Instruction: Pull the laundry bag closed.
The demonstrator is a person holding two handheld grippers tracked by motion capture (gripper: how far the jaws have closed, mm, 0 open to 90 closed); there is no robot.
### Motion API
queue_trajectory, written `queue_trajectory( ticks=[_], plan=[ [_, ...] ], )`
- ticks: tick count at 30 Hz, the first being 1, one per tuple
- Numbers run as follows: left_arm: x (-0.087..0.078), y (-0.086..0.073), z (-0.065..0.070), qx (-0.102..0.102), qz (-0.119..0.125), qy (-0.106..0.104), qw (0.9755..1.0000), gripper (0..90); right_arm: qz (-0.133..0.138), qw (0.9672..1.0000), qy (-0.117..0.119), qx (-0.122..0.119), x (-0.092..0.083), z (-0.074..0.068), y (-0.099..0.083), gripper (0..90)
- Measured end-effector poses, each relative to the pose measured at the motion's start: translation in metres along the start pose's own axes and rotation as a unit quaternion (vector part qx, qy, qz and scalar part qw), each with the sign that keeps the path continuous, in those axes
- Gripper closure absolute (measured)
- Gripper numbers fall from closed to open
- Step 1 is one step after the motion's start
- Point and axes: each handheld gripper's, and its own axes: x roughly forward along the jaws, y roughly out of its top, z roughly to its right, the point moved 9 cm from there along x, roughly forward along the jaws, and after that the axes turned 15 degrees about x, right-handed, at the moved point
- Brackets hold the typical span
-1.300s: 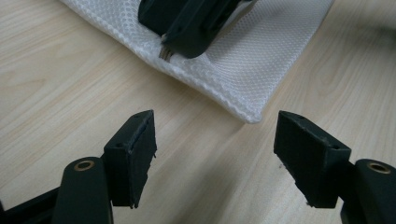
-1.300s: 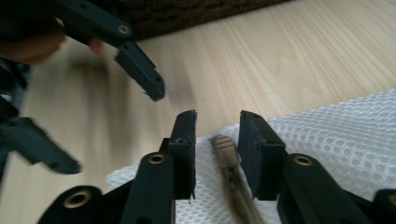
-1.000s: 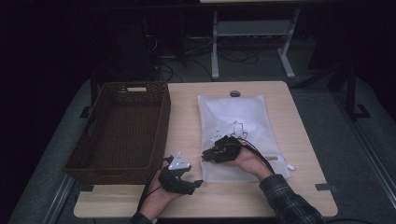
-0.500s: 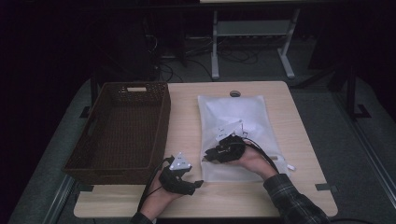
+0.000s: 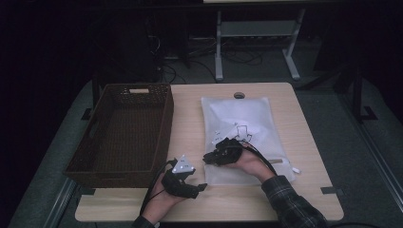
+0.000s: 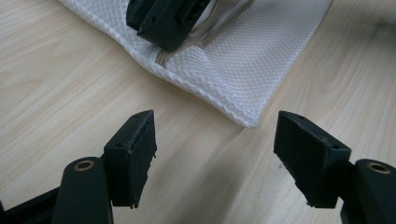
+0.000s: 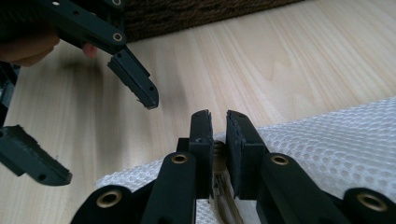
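At the left of the worktop [image 5: 190, 123] stands the dark wicker basket [image 5: 124, 133], empty as far as the high view shows, with the left tool [image 5: 202, 186] resting just off its near right corner. That tool's jaws are spread with nothing between them; in its own view they frame bare wood just short of the near corner of the white mesh bag [image 6: 233, 70]. The bag [image 5: 244, 137] lies flat to the right of the basket, well apart from it, and the right tool [image 5: 209, 157] sits on its near left edge. The right tool's jaws have just been closing, and in its own view they stand almost pressed together, pinching what looks like the tan zipper tape [image 7: 219, 186] of the bag; whether a slider is caught there I cannot tell. The step in hand appears to be working the bag's zipper. To do it well, the right tool should keep its bite on the tape and pull straight along the seam rather than upward, while the left tool moves in and pins the bag's corner to the worktop so the mesh does not bunch or slide. Compared with a second earlier, both hands sit in almost the same places; the bag and basket have not shifted.
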Motion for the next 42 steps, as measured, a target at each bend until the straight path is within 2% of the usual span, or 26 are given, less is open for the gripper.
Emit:
queue_trajectory(
  ticks=[6, 10, 11, 12, 13, 14, 15, 17, 21, 25, 28, 33, 36, 39, 42],
  plan=[
    [0.0, 0.0, -0.001, -0.003, 0.0, 0.001, 1.0, 29.2, 0.01, 0.9999, -0.004, -0.003, -0.012, 0.0, -0.002, 80.0],
    [0.0, 0.0, 0.0, -0.003, 0.0, 0.001, 1.0, 29.2, 0.011, 0.9999, -0.006, 0.004, -0.021, 0.004, -0.011, 79.6],
    [0.0, 0.0, 0.0, -0.002, -0.001, 0.001, 1.0, 29.2, 0.014, 0.9998, -0.001, 0.011, -0.026, 0.005, -0.014, 75.3],
    [0.0, 0.0, 0.0, -0.002, -0.001, 0.001, 1.0, 29.2, 0.014, 0.9998, -0.001, 0.011, -0.026, 0.005, -0.014, 75.3],
    [0.0, 0.0, 0.0, -0.001, -0.001, 0.001, 1.0, 29.2, 0.013, 0.9998, -0.003, 0.013, -0.034, 0.008, -0.016, 70.0],
    [0.0, 0.0, 0.0, -0.001, 0.0, 0.001, 1.0, 29.2, 0.013, 0.9998, -0.003, 0.013, -0.034, 0.008, -0.016, 70.0],
    [0.0, 0.0, 0.0, -0.001, 0.0, 0.001, 1.0, 29.2, 0.012, 0.9998, -0.013, 0.014, -0.041, 0.013, -0.02, 66.2],
    [0.0, 0.0, -0.001, -0.002, 0.0, 0.001, 1.0, 29.2, 0.011, 0.9997, -0.015, 0.016, -0.044, 0.016, -0.022, 63.9],
    [0.0, 0.0, 0.0, -0.003, -0.001, 0.001, 1.0, 29.1, 0.0, 0.9993, -0.034, 0.017, -0.052, 0.031, -0.035, 52.2],
    [0.001, 0.0, 0.001, -0.002, -0.002, 0.0, 1.0, 29.1, -0.017, 0.9983, -0.055, 0.009, -0.052, 0.039, -0.045, 45.6],
    [0.001, 0.0, 0.001, -0.003, -0.002, 0.0, 1.0, 29.1, -0.019, 0.9981, -0.059, 0.009, -0.05, 0.042, -0.048, 44.7],
    [0.001, 0.0, 0.0, -0.002, -0.002, 0.0, 1.0, 29.2, -0.054, 0.9962, -0.068, -0.011, -0.033, 0.047, -0.06, 41.5],
    [0.001, -0.001, 0.0, -0.002, -0.003, -0.001, 1.0, 29.2, -0.051, 0.9954, -0.078, -0.019, -0.032, 0.046, -0.061, 43.0],
    [0.001, -0.001, 0.0, -0.002, -0.003, 0.001, 1.0, 29.2, -0.047, 0.9953, -0.083, -0.012, -0.032, 0.047, -0.061, 45.5],
    [0.001, 0.0, -0.001, -0.003, -0.003, 0.003, 1.0, 29.2, -0.047, 0.9948, -0.09, -0.006, -0.033, 0.048, -0.06, 53.0]
  ],
)
